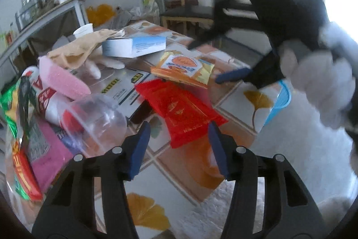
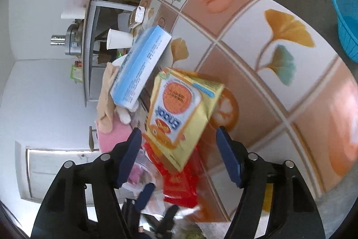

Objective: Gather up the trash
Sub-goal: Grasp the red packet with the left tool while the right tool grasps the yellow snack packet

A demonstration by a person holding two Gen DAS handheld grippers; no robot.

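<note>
Right tongs (image 2: 179, 153) spread, straddling yellow snack packet (image 2: 182, 113): light, crinkly, slippery film; pinch flat edge. Left tongs (image 1: 179, 147) spread, empty.

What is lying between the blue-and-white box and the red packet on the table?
The yellow snack packet lies between the blue-and-white box and the red packet, overlapping the red one's far edge. The left wrist view shows it most clearly.
</note>
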